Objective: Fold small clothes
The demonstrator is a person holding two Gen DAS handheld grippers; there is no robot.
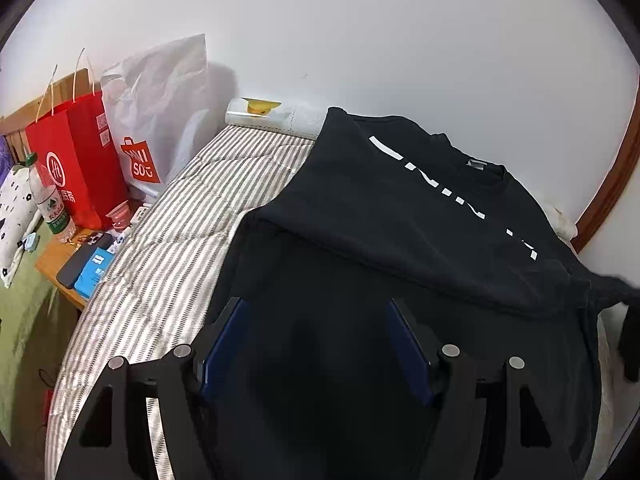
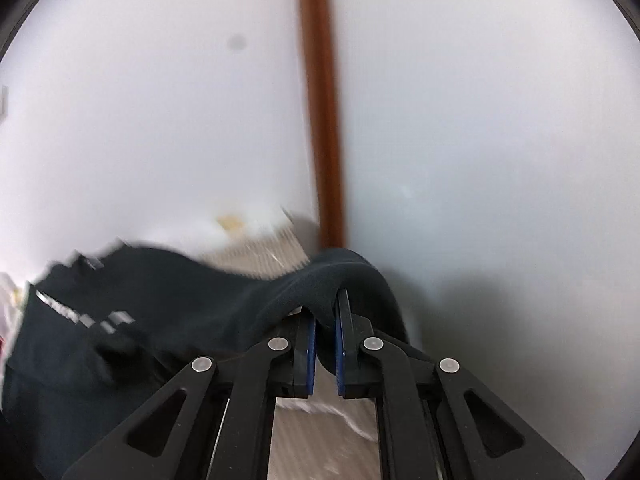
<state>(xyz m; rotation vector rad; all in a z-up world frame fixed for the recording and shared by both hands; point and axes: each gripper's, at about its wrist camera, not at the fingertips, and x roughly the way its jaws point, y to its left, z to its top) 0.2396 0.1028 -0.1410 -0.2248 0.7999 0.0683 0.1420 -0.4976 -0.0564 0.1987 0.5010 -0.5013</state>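
Observation:
A black T-shirt (image 1: pixel 400 216) with white lettering lies on a striped mattress (image 1: pixel 188 216), its upper part folded over the lower part. My left gripper (image 1: pixel 318 306) is open and empty, hovering just above the shirt's near part. My right gripper (image 2: pixel 325 304) is shut on a fold of the black T-shirt (image 2: pixel 168 304) and holds that edge lifted off the bed. The right wrist view is blurred by motion. The right gripper also shows at the far right edge of the left wrist view (image 1: pixel 632 344), with cloth stretched toward it.
A red paper bag (image 1: pixel 76 160) and a white Miniso bag (image 1: pixel 156 120) stand at the left by the wall. A small wooden table (image 1: pixel 60 264) holds a water bottle (image 1: pixel 50 204), phones and packets. A brown wooden post (image 2: pixel 324 120) runs up the wall.

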